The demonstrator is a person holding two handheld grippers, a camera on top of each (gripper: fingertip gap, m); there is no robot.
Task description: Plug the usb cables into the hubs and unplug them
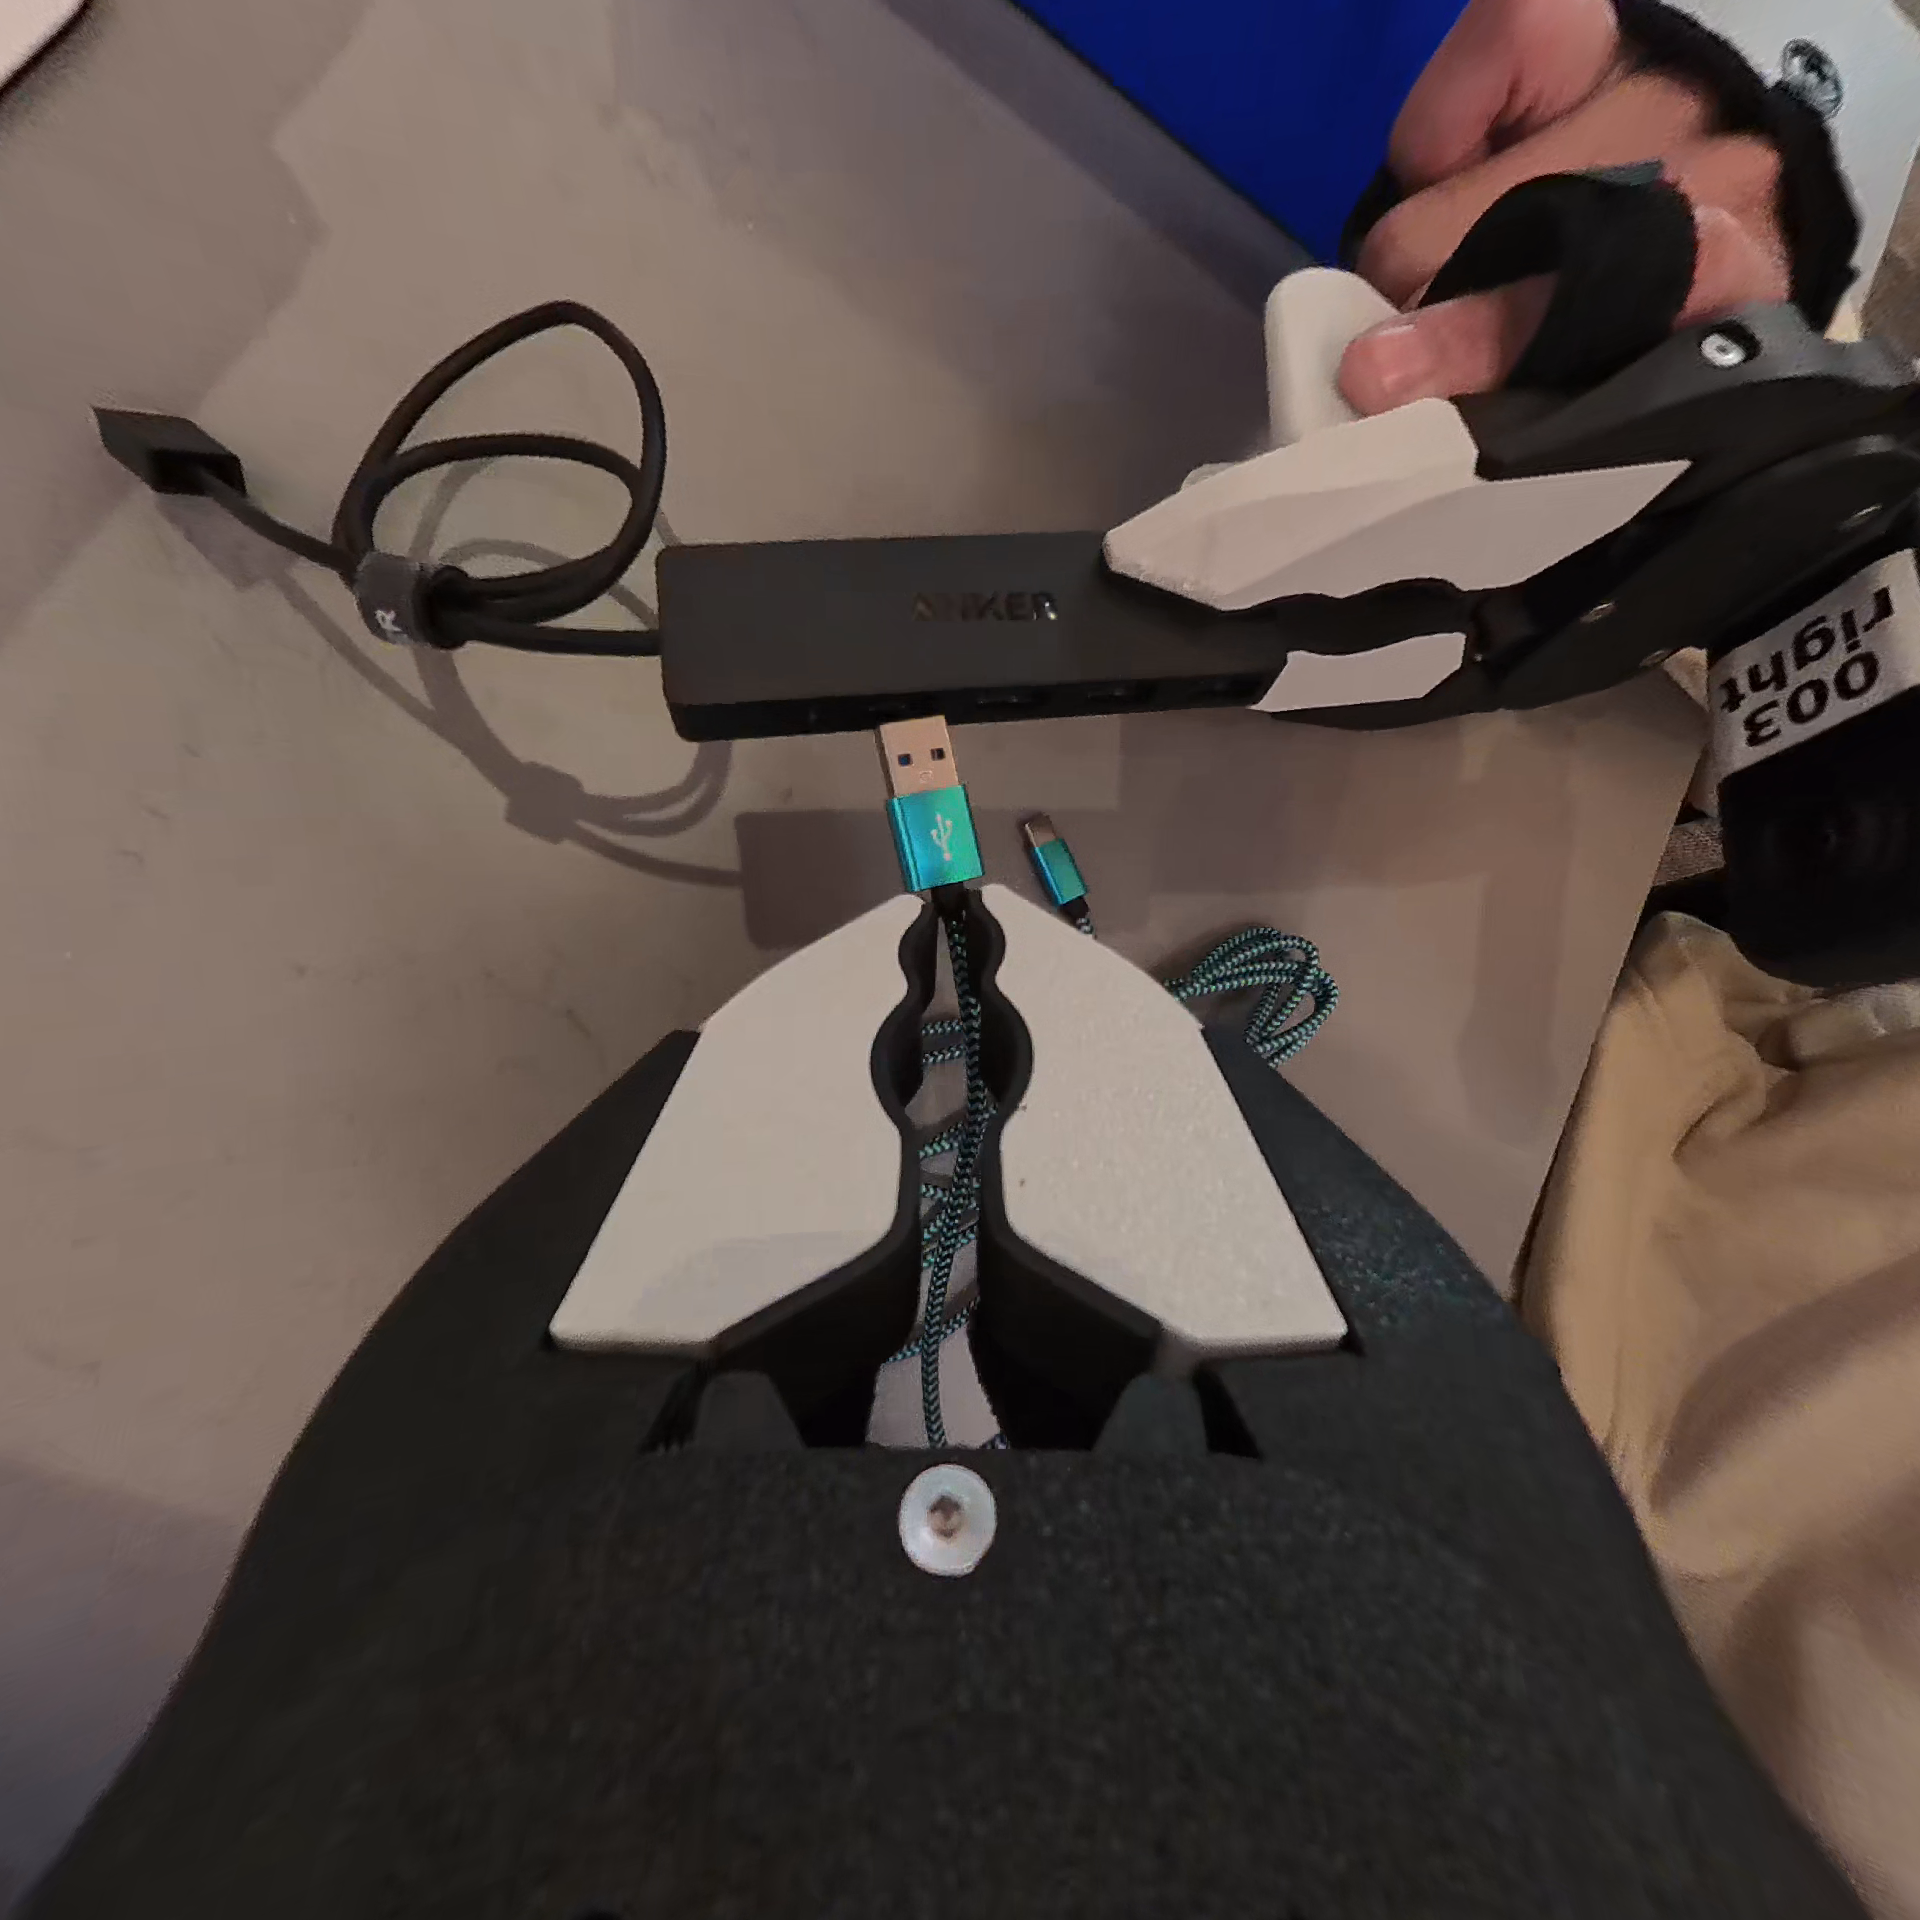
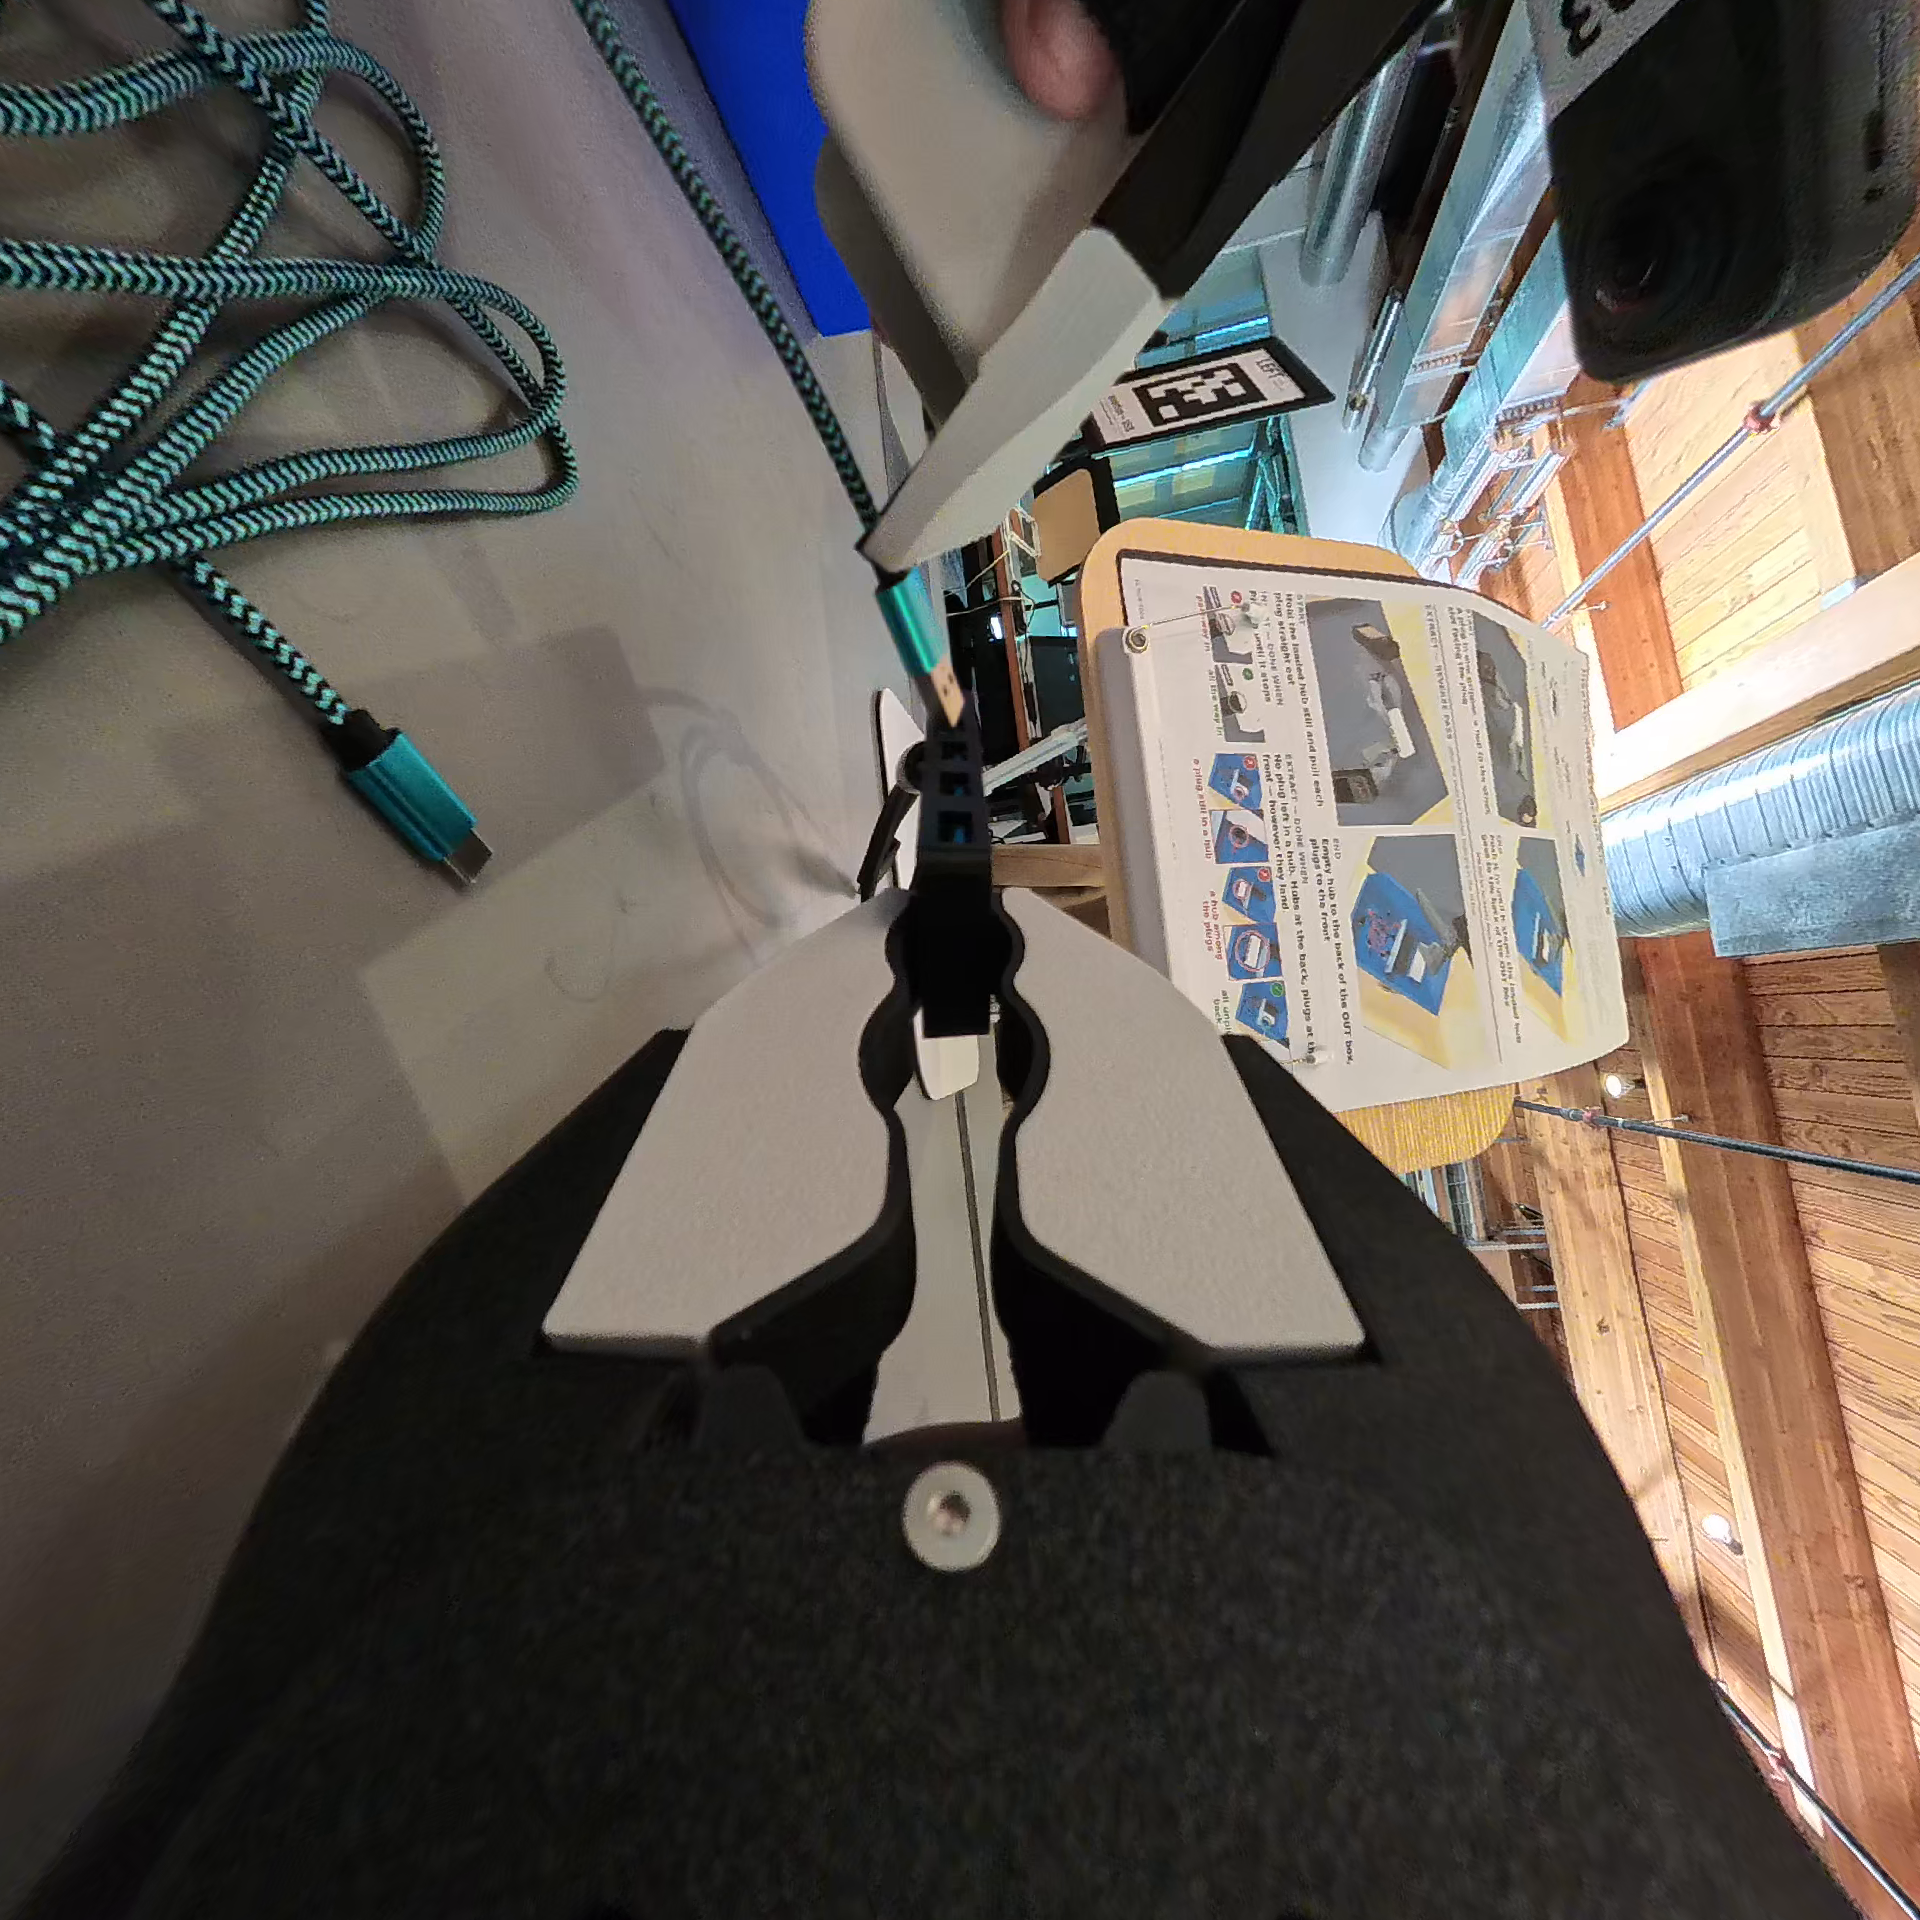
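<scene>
My left gripper (image 1: pixel 951 906) is shut on the braided teal-and-black cable just behind its teal USB-A plug (image 1: pixel 928 810). The plug's metal tip points at a port on the black hub (image 1: pixel 935 639) and sits right at its front edge. My right gripper (image 2: pixel 951 914) is shut on the hub's end (image 2: pixel 948 873) and holds it above the table. In the left wrist view the right gripper (image 1: pixel 1262 644) comes in from the right, held by a hand. In the right wrist view the left gripper (image 2: pixel 883 556) holds the teal plug (image 2: pixel 920 639) at the hub's ports.
The hub's own black cable (image 1: pixel 499 488) lies coiled at the left with its plug (image 1: pixel 166 452). The teal cable's other end, a small plug (image 1: pixel 1060 868), and its loose coil (image 2: pixel 208 364) lie on the grey table. A blue mat (image 1: pixel 1226 94) lies behind. An instruction sheet (image 2: pixel 1371 831) stands beyond. There is about 6 cm between the tips of the two grippers.
</scene>
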